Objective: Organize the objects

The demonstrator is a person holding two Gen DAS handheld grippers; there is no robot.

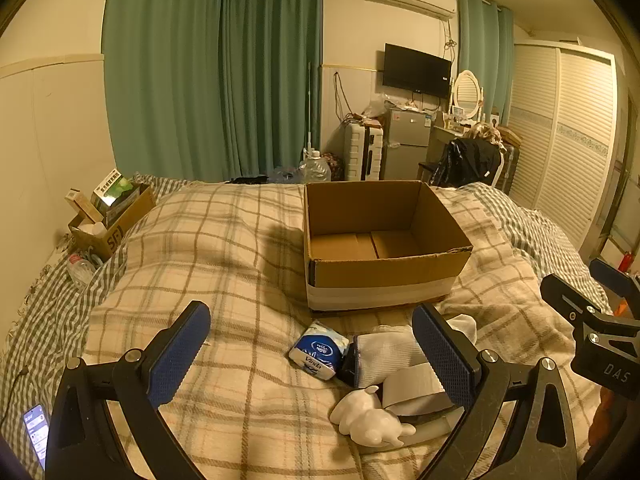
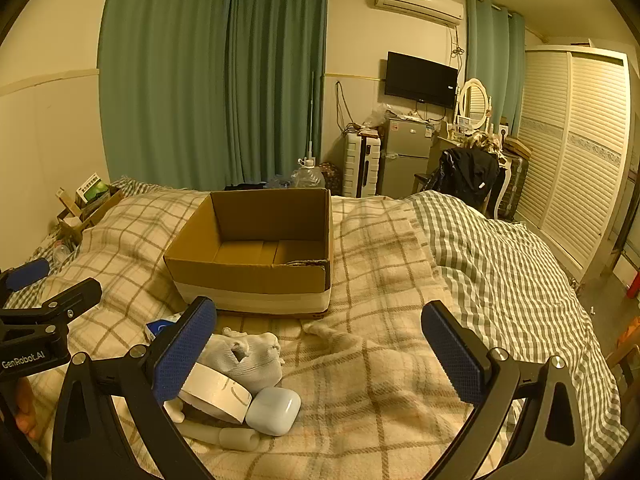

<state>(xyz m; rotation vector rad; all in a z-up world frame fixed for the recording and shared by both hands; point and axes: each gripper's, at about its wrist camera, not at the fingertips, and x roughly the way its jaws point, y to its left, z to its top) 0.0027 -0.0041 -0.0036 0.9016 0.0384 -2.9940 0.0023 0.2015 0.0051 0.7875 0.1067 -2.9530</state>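
One open cardboard box on the bed. In front of it — one tissue pack, one white sock, one tape roll, one earbud case, one white figurine. Two hand-held grippers — left hand-held gripper, right hand-held gripper.

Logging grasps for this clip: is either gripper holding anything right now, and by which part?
Nothing is held. The left gripper and right gripper are both open above the bed, with nothing between their fingers.

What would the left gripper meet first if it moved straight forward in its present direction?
Probably the cardboard box: its near wall stands beyond the open left gripper. The tissue pack lies lower between the fingers, so a level path likely passes over it; depth is unclear.
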